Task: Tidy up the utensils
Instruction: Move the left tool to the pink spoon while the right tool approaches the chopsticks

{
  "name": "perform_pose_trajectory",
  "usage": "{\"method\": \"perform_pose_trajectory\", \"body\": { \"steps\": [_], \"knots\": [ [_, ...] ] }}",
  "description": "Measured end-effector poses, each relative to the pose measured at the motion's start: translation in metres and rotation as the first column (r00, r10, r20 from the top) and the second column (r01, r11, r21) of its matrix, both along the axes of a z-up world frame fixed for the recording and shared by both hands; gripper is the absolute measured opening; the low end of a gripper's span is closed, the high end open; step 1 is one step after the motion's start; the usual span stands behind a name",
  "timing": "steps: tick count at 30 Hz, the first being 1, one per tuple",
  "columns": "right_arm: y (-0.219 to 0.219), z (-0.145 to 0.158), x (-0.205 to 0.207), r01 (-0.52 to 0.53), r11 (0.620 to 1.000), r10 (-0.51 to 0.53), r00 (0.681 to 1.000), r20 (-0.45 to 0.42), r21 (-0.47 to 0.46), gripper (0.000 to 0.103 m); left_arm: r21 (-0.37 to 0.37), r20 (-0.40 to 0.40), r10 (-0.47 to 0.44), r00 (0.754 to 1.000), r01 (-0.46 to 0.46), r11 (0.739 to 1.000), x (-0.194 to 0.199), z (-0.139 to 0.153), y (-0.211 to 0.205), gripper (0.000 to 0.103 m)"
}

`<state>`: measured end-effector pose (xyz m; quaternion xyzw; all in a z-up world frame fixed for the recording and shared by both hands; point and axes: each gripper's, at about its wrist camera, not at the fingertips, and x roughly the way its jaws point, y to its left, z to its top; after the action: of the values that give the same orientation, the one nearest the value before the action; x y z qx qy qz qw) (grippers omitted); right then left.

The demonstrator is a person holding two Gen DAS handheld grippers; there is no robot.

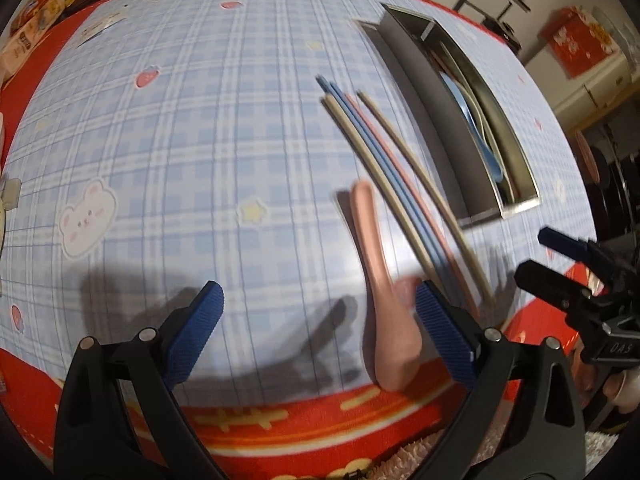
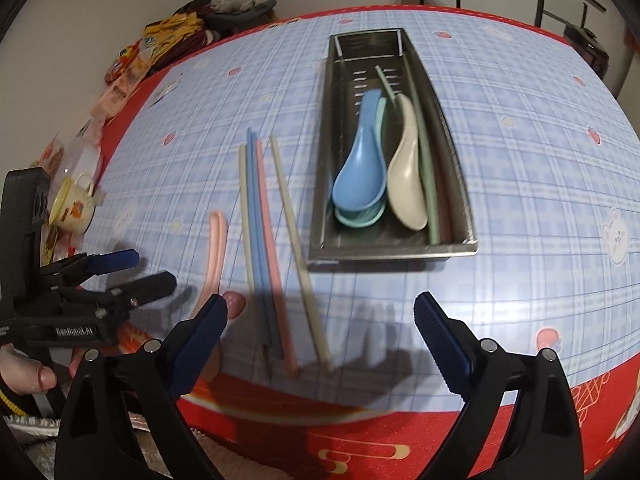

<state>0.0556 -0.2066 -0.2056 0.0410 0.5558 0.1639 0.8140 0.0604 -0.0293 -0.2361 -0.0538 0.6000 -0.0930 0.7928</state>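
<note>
Both tongs wide open, empty

- Indoor light is moderate and even; no harsh glare on the blue plaid tabletop.
- Soft grey shadows of each hand-held gripper fall on the cloth near the tabletop's near edge, so the light comes from above and behind.
- Fisheye distortion bulges the tabletop; dark vignetting fills the frame corners.
- Motion blur smears the pink plastic spoon, the loose pastel chopsticks and the rectangular steel tray.
</note>
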Motion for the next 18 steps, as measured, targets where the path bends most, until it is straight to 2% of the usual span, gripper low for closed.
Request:
{"method": "perform_pose_trajectory", "body": {
  "steps": [9,12,15,18],
  "knots": [
    [0.000,0.001,-0.009,-0.024,0.999,0.024,0.999,0.022,-0.034,0.093,0.039,-0.024,-0.072,0.997,0.073,0.997,-0.018,-0.009,-0.032,0.095],
    [-0.004,0.001,-0.010,-0.040,0.999,0.041,0.999,0.022,-0.030,0.089,0.053,-0.015,-0.082,0.997,0.083,0.995,-0.020,-0.007,-0.044,0.092],
    [-0.009,0.000,-0.012,-0.068,0.998,0.068,0.998,0.010,-0.004,0.083,0.074,-0.007,-0.098,0.995,0.098,0.992,-0.023,-0.007,-0.056,0.078],
    [-0.011,-0.001,-0.014,-0.088,0.996,0.088,0.996,0.003,0.020,0.076,0.057,-0.024,-0.083,0.996,0.085,0.995,-0.023,-0.011,-0.060,0.064]
  ]
}}
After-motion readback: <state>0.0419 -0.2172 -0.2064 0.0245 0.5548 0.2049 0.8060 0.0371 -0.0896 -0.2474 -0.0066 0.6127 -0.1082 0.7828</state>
